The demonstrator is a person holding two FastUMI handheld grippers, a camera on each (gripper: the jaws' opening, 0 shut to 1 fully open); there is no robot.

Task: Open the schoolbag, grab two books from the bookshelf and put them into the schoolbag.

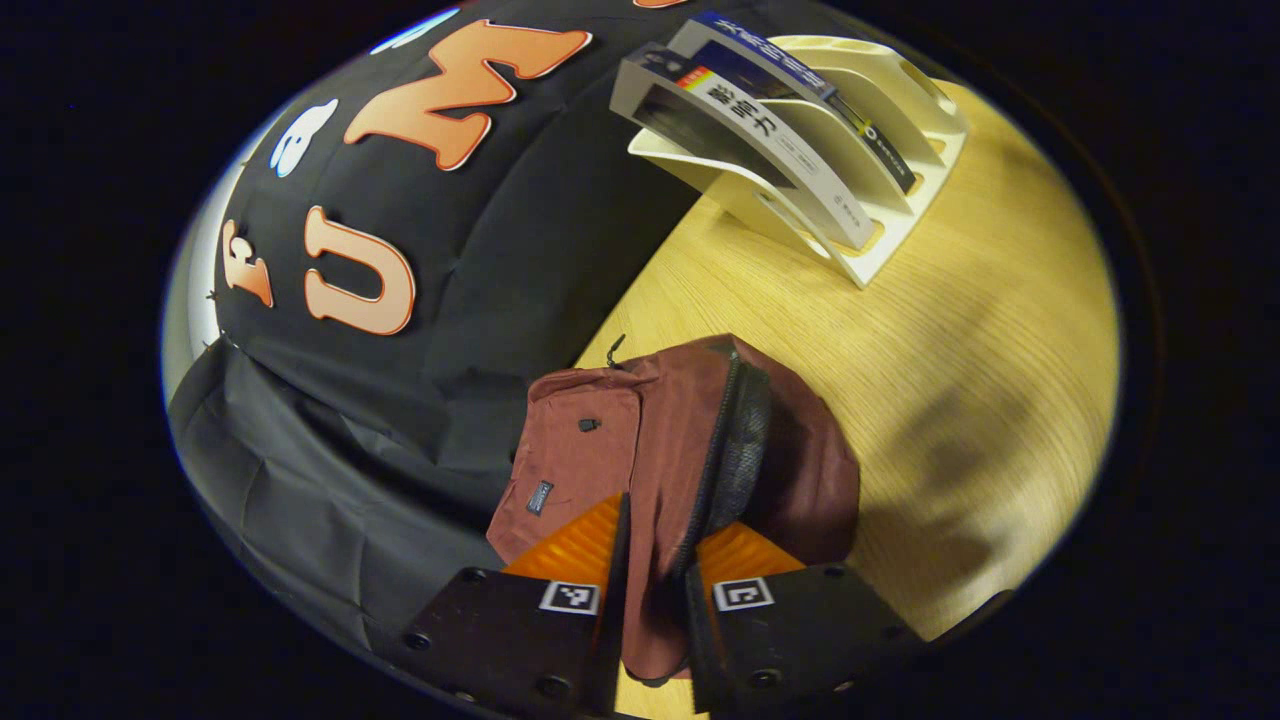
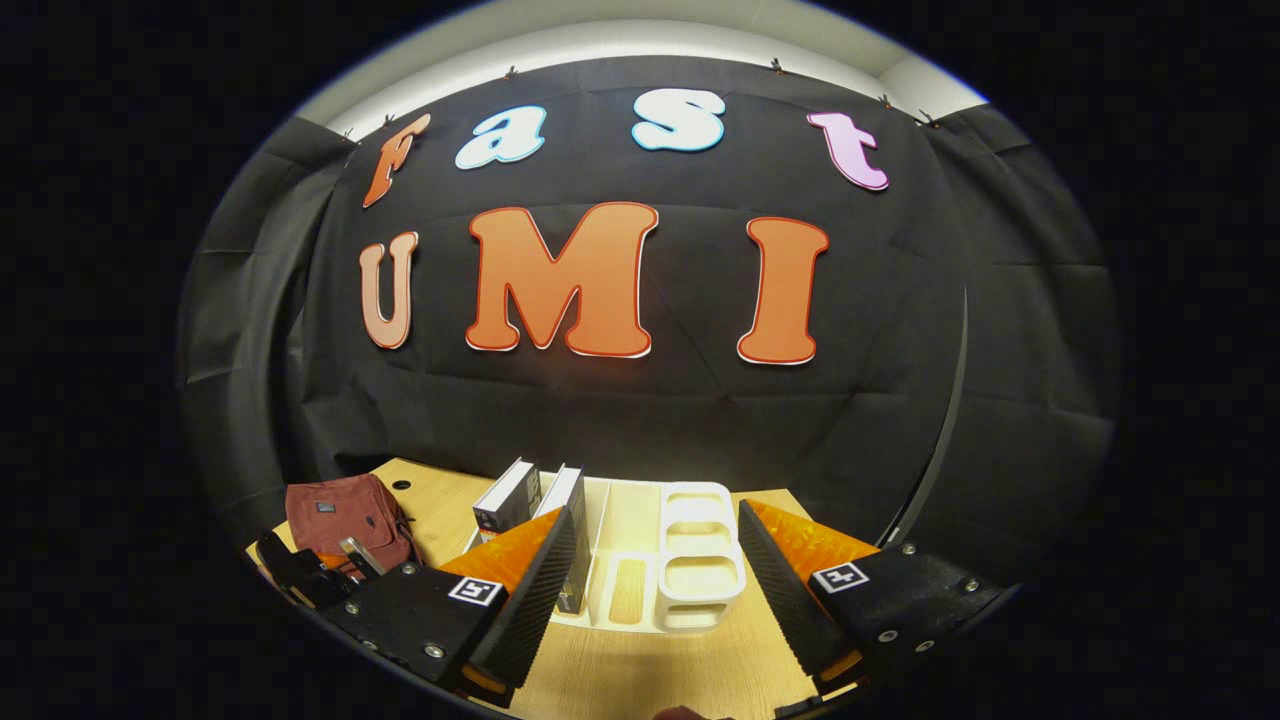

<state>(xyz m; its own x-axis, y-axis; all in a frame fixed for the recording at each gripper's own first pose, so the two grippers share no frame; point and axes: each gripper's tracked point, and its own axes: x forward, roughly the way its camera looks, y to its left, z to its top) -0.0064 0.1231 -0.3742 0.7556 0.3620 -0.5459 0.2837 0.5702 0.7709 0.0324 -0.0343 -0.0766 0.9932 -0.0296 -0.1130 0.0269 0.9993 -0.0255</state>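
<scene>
The maroon schoolbag (image 1: 600,450) lies on the wooden table by the black cloth wall, its zip parted along a dark mesh edge (image 1: 745,440). My left gripper (image 1: 660,545) is shut on a fold of the bag's fabric beside that opening. The cream bookshelf (image 1: 900,110) stands further back with two books (image 1: 745,135) leaning in its slots. In the right gripper view, my right gripper (image 2: 655,585) stands open in front of the bookshelf (image 2: 700,560), the two books (image 2: 515,495) just left of its line. The schoolbag (image 2: 340,515) sits far left with the left gripper (image 2: 315,575) on it.
The wooden table (image 1: 950,350) stretches to the right of the bag and in front of the bookshelf. The black cloth wall runs close behind the bag and the bookshelf. The table's near edge (image 2: 620,680) lies under my right gripper.
</scene>
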